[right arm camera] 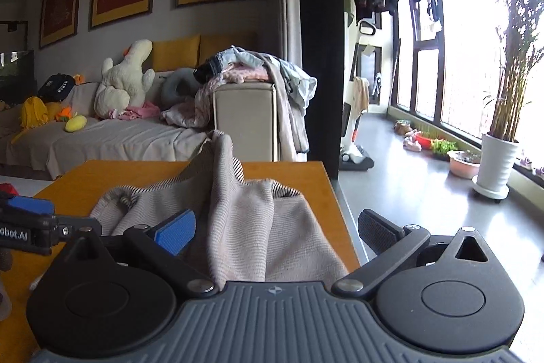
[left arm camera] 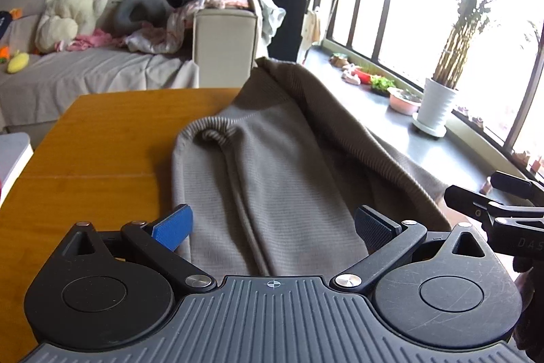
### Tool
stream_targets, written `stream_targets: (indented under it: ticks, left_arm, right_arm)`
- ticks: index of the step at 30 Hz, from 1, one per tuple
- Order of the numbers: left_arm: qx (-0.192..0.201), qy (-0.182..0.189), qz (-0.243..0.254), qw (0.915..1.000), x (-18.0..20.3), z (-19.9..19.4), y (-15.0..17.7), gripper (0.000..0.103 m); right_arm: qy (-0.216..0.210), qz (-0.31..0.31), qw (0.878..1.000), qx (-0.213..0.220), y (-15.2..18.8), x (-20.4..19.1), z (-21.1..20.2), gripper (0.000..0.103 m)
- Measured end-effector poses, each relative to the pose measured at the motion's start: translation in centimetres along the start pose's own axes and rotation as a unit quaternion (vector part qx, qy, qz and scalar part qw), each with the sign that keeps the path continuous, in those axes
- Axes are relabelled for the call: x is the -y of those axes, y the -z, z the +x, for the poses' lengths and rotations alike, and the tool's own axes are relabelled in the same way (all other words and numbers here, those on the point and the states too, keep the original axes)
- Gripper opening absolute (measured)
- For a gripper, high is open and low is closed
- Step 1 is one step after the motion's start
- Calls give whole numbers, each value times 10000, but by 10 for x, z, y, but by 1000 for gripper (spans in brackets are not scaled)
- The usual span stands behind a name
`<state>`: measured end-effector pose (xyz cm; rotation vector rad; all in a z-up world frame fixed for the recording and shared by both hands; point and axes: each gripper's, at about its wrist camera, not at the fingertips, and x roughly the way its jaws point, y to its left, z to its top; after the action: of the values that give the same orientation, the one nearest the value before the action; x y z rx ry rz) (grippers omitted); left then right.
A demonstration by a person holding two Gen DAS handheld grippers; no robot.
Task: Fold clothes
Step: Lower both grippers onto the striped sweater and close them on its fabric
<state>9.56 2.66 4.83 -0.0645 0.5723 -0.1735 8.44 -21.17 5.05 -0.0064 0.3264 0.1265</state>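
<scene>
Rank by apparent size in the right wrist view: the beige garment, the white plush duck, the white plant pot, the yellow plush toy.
1. beige garment, though it lies nearest the camera
2. white plush duck
3. white plant pot, close to the duck and at a different distance, so unsure
4. yellow plush toy

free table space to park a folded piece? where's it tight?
Bare wood on the table left of the beige sweater, out to the far-left corner; a smaller strip behind it along the far edge in the right wrist view. Tight: the right half, where the sweater overhangs the edge under both open claws, left and right.
</scene>
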Motion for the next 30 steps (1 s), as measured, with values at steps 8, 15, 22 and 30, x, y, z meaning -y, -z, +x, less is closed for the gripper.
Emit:
stream_targets:
  ticks: [8,15,22,30]
  left_arm:
    - [-20,258,121,9996,-13,79,-27,103]
    - [-469,507,-316,9971,-36,125,-18,103]
    - [-531,702,220,9959,-28,104,1,103]
    - [-731,556,563,9942,-14,56,33,103]
  right_arm:
    - [-101,163,9974,694,-20,0,79,103]
    - [-158,624,9979,24,0,9,115,103]
    - [-391,865,9943,-488,20,6,81,103]
    - [-504,907,9930,-568,31,-1,47,103]
